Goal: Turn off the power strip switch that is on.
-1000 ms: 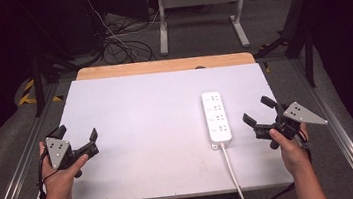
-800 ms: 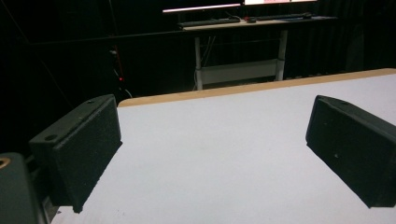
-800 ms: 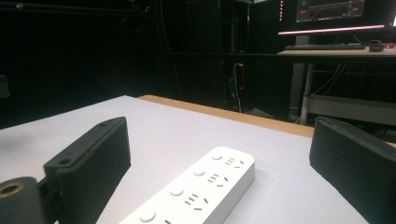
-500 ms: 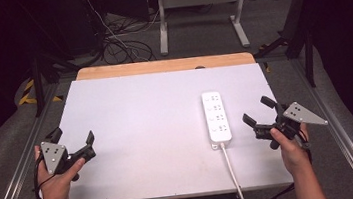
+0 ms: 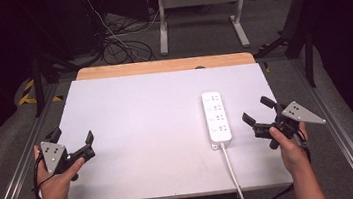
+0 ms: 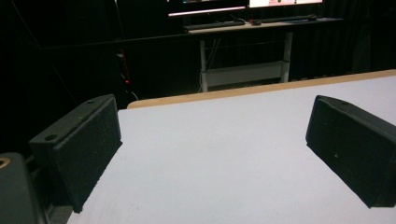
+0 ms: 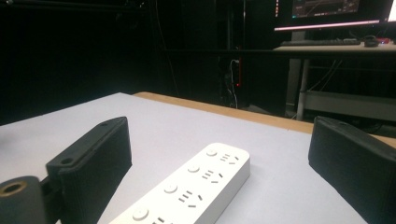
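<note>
A white power strip [image 5: 216, 116] lies lengthwise on the right half of the white table top [image 5: 147, 128], its white cord [image 5: 234, 173] running off the near edge. My right gripper [image 5: 256, 111] hovers open just right of the strip's near end, with nothing between its jaws. In the right gripper view the power strip [image 7: 187, 191] lies between and beyond the spread jaws. Over the table's near left corner my left gripper [image 5: 72, 135] is open and empty. The left gripper view has bare table [image 6: 219, 154] between its jaws.
A wooden strip [image 5: 165, 65] borders the table's far edge. Metal rails [image 5: 341, 126] run along both sides. Beyond the table stand a desk frame [image 5: 199, 11] and loose cables [image 5: 117, 41] on the floor. Monitors [image 6: 243, 4] glow on a far desk.
My left gripper has drawn back toward the near left corner of the table. The right gripper and the power strip have stayed put.
</note>
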A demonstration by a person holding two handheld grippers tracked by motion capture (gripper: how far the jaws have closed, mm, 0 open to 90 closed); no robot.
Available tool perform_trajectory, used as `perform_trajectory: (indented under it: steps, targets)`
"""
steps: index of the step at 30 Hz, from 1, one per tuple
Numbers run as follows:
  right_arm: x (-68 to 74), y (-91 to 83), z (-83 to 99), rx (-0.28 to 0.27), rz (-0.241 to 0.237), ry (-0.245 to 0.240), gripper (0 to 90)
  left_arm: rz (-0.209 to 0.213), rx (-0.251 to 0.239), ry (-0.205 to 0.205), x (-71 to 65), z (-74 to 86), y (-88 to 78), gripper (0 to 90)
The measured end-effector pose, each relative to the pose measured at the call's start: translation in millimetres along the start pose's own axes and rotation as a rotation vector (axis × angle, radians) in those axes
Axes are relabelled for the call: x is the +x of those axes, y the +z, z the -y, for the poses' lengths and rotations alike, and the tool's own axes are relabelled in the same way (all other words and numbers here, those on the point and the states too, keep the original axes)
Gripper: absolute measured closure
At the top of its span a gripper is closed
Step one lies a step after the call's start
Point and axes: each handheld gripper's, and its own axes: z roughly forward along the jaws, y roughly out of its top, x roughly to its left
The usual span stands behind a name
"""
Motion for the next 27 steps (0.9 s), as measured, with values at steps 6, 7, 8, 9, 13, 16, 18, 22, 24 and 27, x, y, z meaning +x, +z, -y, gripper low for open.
perform_trajectory:
  steps: [6,7,8,9,13,16,18,22,24,27]
  targets:
    - [1.0,2.0,1.2,0.009,-0.005,-0.007,6.2,0.001,0.001,-0.002,0.4,0.4,0.8,3.9]
    - [0.7,1.8,1.1,0.007,-0.005,-0.007,6.2,0.002,0.002,-0.007,0.6,0.5,0.9,3.8]
    - [0.5,1.7,1.1,0.006,-0.005,-0.002,6.2,0.000,0.003,-0.006,1.0,0.5,1.0,3.8]
    - [0.1,1.7,1.2,0.006,-0.002,-0.002,6.3,0.000,0.002,-0.006,1.2,0.5,1.3,3.8]
    - [-0.8,2.1,2.1,0.008,0.001,0.001,6.5,0.004,0.004,-0.009,0.5,0.9,3.0,3.8]
    - [-0.7,2.8,2.8,0.014,0.000,0.001,6.5,0.005,0.006,-0.002,-0.2,0.9,3.9,3.8]
    - [-0.2,2.8,2.9,0.016,0.003,0.000,6.5,0.009,0.004,0.001,-0.7,0.5,3.0,3.8]
    - [0.7,1.1,1.6,0.002,-0.003,-0.003,6.4,0.006,0.004,-0.001,0.2,0.1,1.9,3.8]
    - [-0.2,0.8,1.4,0.001,0.002,-0.004,6.4,0.007,0.000,-0.008,0.4,0.2,3.4,3.8]
    - [-2.0,1.6,2.3,0.003,0.008,0.010,6.5,0.010,0.007,-0.006,-0.2,0.7,7.5,3.8]
